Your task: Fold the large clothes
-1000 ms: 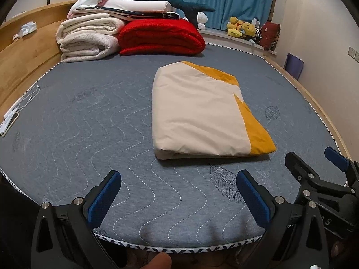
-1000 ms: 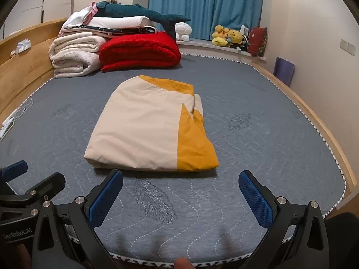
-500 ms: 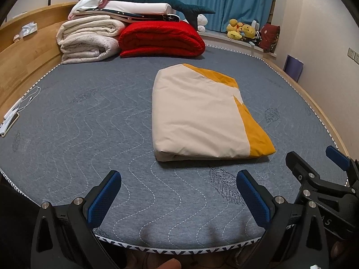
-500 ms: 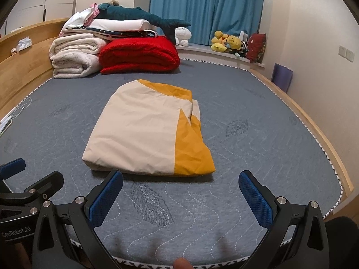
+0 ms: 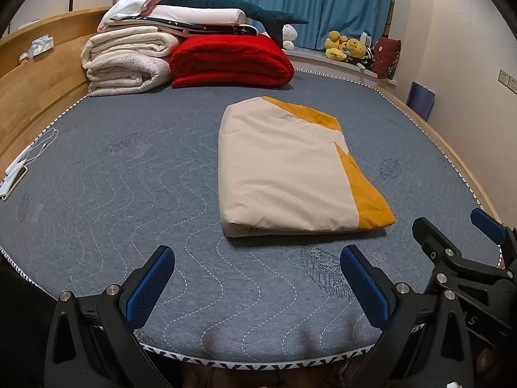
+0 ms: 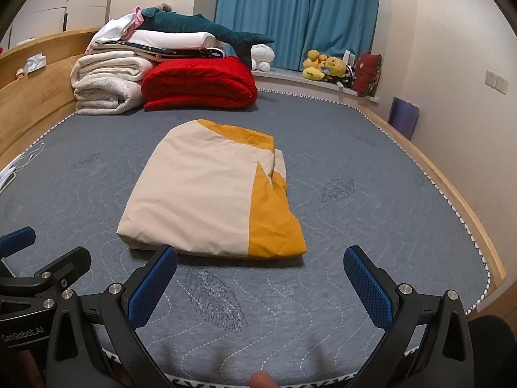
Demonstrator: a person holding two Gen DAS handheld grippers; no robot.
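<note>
Nothing shifted: folded garment (image 5: 290, 174) lies mid-mattress (image 5: 129, 194), edges clear.

Grey quilted mattress (image 5: 135, 200) bears folded garment (image 5: 284, 174), stacked blankets (image 5: 129, 61).

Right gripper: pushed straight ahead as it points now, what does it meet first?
Probably the near edge of the folded cream-and-orange cloth on the grey quilted mattress; the open right gripper faces it, though height is unclear.

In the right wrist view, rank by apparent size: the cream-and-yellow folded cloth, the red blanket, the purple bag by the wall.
1. Cream-and-yellow folded cloth, though it lies nearest the camera, so its lead over the blanket is unsure.
2. Red blanket.
3. Purple bag, clearly smallest.
</note>
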